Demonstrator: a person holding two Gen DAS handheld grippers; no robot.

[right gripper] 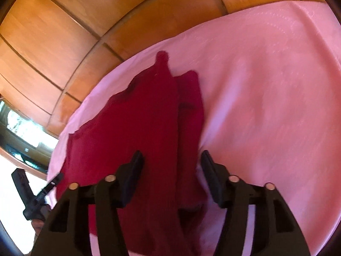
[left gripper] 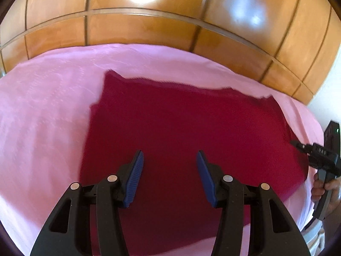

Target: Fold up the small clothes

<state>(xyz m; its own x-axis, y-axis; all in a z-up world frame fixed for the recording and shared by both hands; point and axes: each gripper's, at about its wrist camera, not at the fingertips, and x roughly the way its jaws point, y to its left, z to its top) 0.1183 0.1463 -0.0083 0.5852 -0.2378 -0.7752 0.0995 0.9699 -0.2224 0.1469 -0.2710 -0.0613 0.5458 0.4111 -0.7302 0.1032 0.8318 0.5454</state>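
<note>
A: Item one, the principal piece?

B: One dark red knit garment [left gripper: 181,132], lying flat on a pink sheet [left gripper: 46,111]. In the left wrist view it spreads wide, its long axis running across the picture, far edge ragged with a raised corner at the upper left. In the right wrist view the same garment [right gripper: 136,132] runs lengthwise away from the camera, ending in a narrow tip that points at the sheet's far edge. A second narrower strip of it lies alongside on the right, overlapped by the main panel.

A: Position on the sheet?

B: Nearer the sheet's right edge in the left view; well clear of its left side. The far tip stops short of the far edge.

A: Item two, the tools?

B: Left gripper [left gripper: 170,162], blue pads, jaws spread with nothing between them, hanging over the garment's near middle. Right gripper [right gripper: 172,166], black pads, jaws likewise spread, straddling the garment's right-hand fold without pinching it; whether the pads brush the cloth I cannot tell. In the left view the right gripper [left gripper: 297,144] appears at the garment's right edge, with a hand [left gripper: 324,188] on its grip.

A: Surroundings?

B: Glossy wooden panelling [left gripper: 149,29] beyond the sheet's far edge, with bright reflections. Pictures slightly blurred.
</note>
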